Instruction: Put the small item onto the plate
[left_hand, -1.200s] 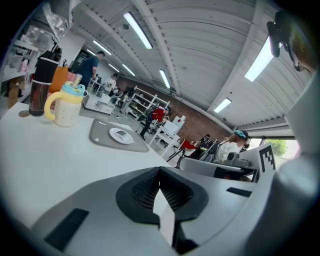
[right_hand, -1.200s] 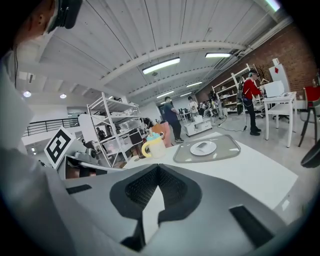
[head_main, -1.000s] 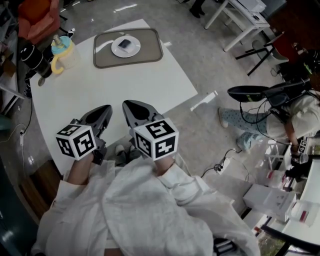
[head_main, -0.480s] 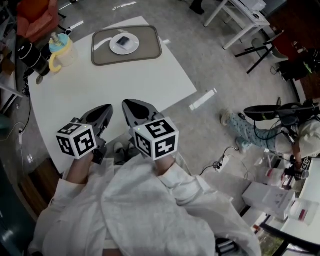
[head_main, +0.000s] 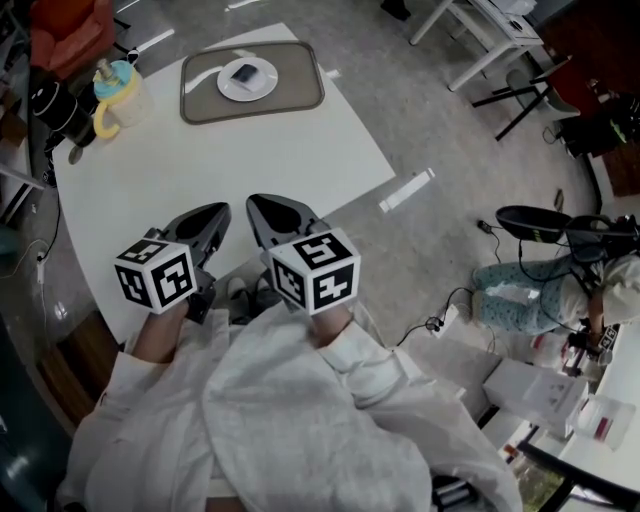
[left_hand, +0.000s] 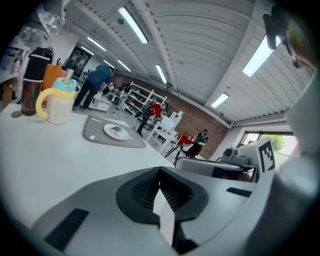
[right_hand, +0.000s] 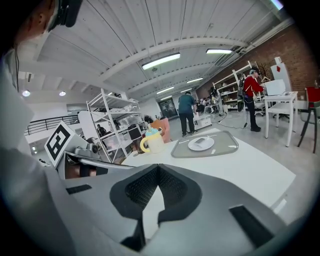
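Far left on the tabletop: cup beside a dark bottle, both upright and untouched. Sitting a shade higher in the head view than a second ago, likely camera drift rather than anything pushed.

Next along, left claw, low at the near edge, well apart from the tray. Pressed together in its own view, tips meeting, nothing pinched. Parked in the same spot as a second ago.

Centre, far side: tray, plate in the middle of it, item lying flat on the plate. On the plate a second ago, on the plate half a second ago, on the plate now. Not touched by either claw. Same story from both claw views: plate in the tray, item resting on it.

Just right of its twin, right claw, also at the near edge. Clamped together in its own view and empty. No shift there either.

Far right, off the tabletop: a person, lower in frame than a second ago. No bearing on the job.

So, nothing changed but the view itself. Placement judged done: item home, both claws back and idle, nothing left to carry.
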